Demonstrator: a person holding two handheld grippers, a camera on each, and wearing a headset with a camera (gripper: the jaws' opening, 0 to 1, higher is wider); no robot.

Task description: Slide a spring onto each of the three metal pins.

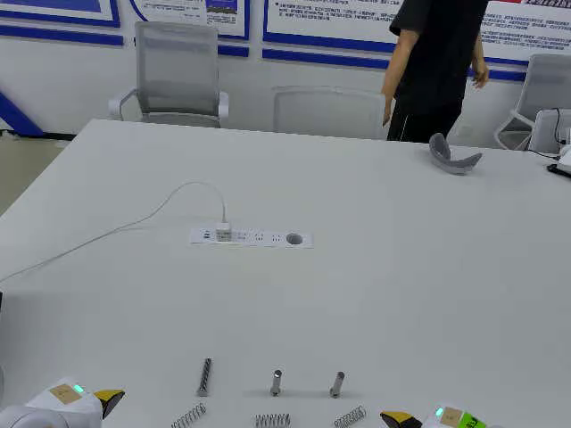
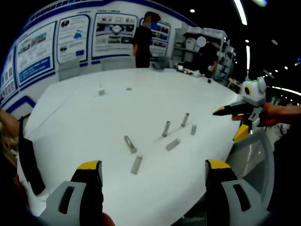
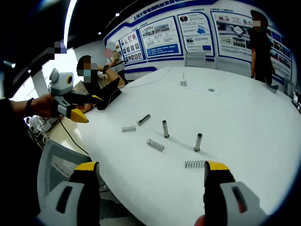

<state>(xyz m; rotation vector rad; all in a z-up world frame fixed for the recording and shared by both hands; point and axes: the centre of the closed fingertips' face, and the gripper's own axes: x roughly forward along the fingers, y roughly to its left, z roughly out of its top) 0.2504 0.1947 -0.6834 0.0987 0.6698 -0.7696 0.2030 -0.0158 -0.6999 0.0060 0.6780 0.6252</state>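
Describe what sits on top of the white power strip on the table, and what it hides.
A white plug sits on the power strip, and its cable trails away across the table. The socket beneath the plug is covered.

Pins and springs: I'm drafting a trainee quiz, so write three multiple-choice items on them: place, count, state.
1. Where do the springs lie relative to the pins? A) nearer the person B) farther from the person C) already on them
2. How many springs lie on the table? A) two B) three C) five
3. How do the pins stand? A) all upright B) all lying C) two upright, one lying
Answers: 1 A, head view shows springs below the pins; 2 B, one spring before each pin; 3 C, the leftmost pin lies flat.
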